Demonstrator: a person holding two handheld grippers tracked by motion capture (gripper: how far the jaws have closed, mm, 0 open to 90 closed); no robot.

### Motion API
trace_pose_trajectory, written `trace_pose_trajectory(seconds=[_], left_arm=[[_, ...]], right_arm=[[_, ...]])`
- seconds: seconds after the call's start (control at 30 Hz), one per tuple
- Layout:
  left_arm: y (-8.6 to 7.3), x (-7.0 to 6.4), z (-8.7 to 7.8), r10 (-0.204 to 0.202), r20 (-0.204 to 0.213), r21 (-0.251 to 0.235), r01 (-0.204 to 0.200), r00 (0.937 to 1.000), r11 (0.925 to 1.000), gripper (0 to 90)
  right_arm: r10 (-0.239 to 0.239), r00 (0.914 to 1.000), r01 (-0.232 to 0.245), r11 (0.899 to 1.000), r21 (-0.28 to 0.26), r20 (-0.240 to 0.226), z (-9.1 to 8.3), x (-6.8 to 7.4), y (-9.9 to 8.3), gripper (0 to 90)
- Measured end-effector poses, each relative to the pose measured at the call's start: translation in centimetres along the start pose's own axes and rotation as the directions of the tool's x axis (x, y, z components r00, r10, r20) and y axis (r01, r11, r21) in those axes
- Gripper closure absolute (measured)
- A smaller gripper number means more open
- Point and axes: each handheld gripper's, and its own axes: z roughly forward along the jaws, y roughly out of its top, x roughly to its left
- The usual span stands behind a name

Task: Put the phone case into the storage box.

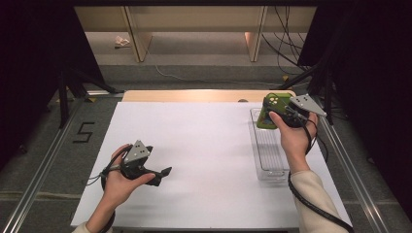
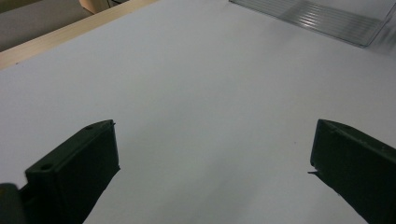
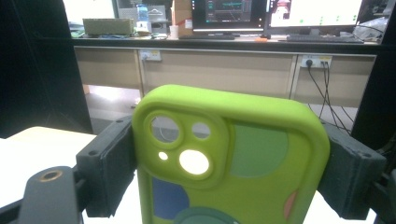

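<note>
Phone case (image 3: 231, 158), green, light, rubbery-looking, being pinched by both long sides in right gripper (image 1: 286, 115) over clear tray (image 1: 268, 145) near table's (image 1: 194, 145) far right corner, probably flexing if squeezed; left gripper (image 1: 163, 174) hovering wide apart, carrying nothing.

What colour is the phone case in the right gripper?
Lime green with darker green, blue and pink patches; the phone case shows best in the right gripper view.

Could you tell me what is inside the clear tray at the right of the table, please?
The clear tray shows just its ribbed bottom along the visible part. Its far end is covered by the green phone case clamped in the right hand-held gripper, so that end cannot be checked.
</note>
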Motion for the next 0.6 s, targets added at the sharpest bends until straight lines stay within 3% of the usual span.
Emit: trace_pose_trajectory(seconds=[0.6], left_arm=[[0.00, -0.03, 0.06, 0.000, 0.000, 0.000, 0.000, 1.0000, 1.0000, 0.8]], right_arm=[[0.001, 1.0000, -0.001, 1.000, 0.015, 0.006, 0.88, -0.04, 0.07, 17.5]])
